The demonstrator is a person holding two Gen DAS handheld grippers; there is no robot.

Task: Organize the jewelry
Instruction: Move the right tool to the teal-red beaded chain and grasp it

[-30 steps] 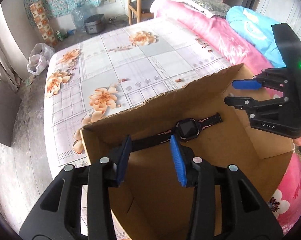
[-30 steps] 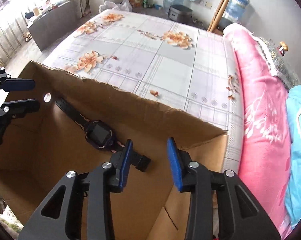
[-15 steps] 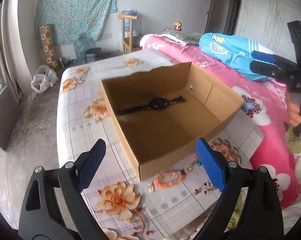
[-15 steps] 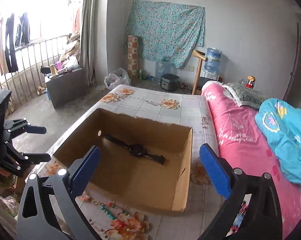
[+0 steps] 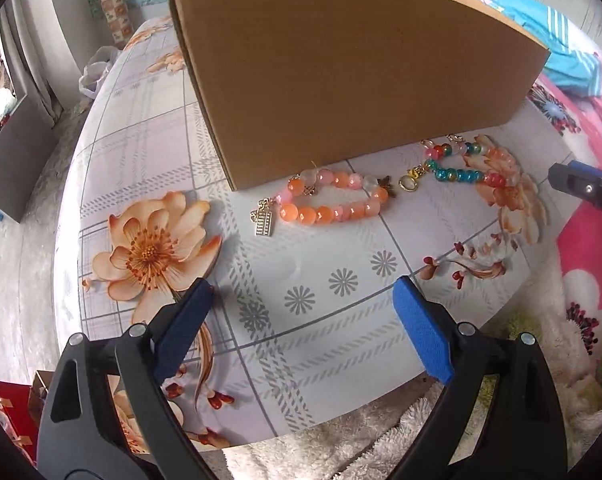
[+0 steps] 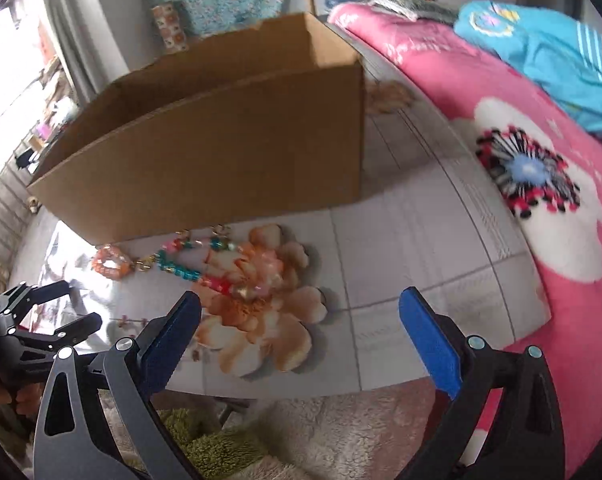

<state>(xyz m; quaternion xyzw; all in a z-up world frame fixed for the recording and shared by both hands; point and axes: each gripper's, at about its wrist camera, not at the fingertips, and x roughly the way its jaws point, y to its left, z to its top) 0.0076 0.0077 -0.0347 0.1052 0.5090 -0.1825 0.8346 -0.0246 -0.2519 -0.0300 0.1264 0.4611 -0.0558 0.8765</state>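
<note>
An orange bead bracelet (image 5: 333, 200) with a gold charm lies on the floral tablecloth just in front of the cardboard box (image 5: 361, 64). A teal, red and pink bead bracelet (image 5: 461, 168) lies to its right. My left gripper (image 5: 301, 320) is open and empty, low over the table edge, short of the orange bracelet. My right gripper (image 6: 301, 328) is open and empty, near the multicolour bracelet (image 6: 205, 264). The orange bracelet (image 6: 111, 264) and the box (image 6: 221, 152) also show in the right wrist view. The box's inside is hidden.
The floral tablecloth (image 5: 301, 300) ends at a near edge, with a fluffy rug (image 5: 341, 440) below. A pink flowered blanket (image 6: 521, 160) lies to the right. The left gripper (image 6: 41, 320) shows at the left of the right wrist view.
Both grippers have dropped from high above the box to low at the table's near edge and stay open. The watch inside the box is no longer visible.
</note>
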